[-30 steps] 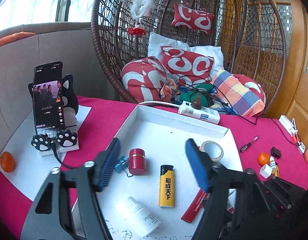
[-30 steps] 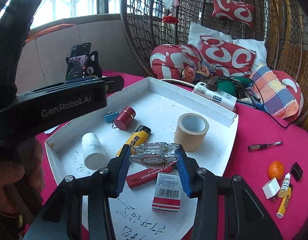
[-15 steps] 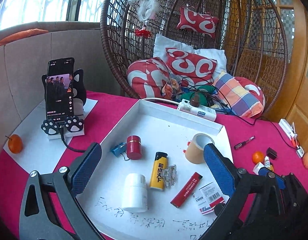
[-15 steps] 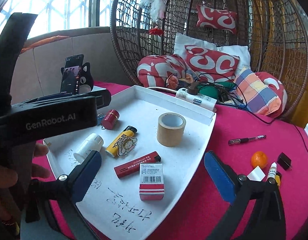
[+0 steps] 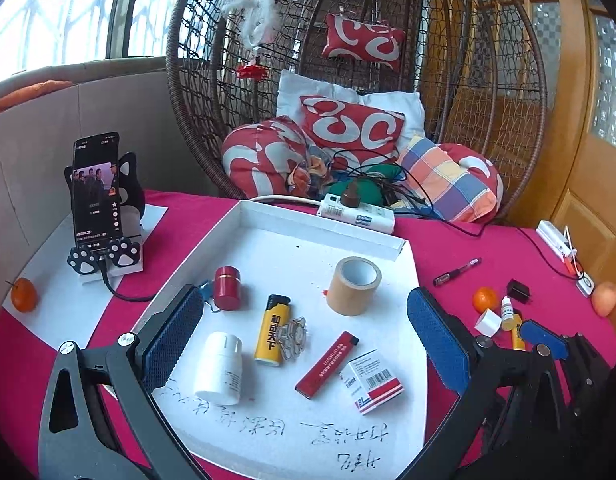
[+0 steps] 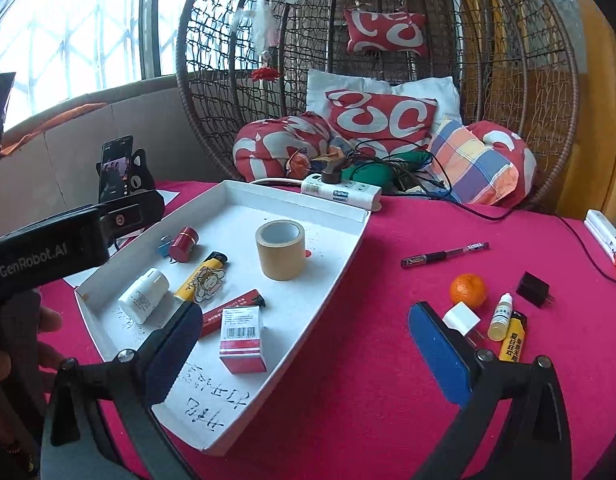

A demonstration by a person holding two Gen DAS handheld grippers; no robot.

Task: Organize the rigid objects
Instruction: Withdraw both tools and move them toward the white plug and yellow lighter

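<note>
A white tray [image 5: 319,222] [image 6: 349,256] on the red cloth holds a tape roll [image 5: 353,286] [image 6: 281,255], a red jar [image 5: 227,287], a yellow lighter [image 5: 271,330], a clear cartoon clip [image 5: 292,336] [image 6: 209,283], a white bottle [image 5: 220,368], a red lighter [image 5: 327,364] and a red-white box [image 5: 372,381] [image 6: 242,338]. My left gripper [image 5: 304,340] is open and empty above the tray's near part. My right gripper [image 6: 308,348] is open and empty over the tray's right edge. Right of the tray lie a pen [image 6: 444,255], an orange [image 6: 467,289], a dropper bottle [image 6: 501,317], a yellow lighter [image 6: 512,342], a white cap [image 6: 461,317] and a black plug [image 6: 532,289].
A phone on a cat stand [image 5: 98,200] stands on white paper at the left, with an orange [image 5: 24,300] near it. A power strip [image 5: 355,213] with cables lies behind the tray. A wicker hanging chair [image 5: 347,80] with cushions stands at the back.
My right gripper opened, let go of the clear cartoon clip beside the yellow lighter, and pulled back to the right. My left gripper opened wider and drew back.
</note>
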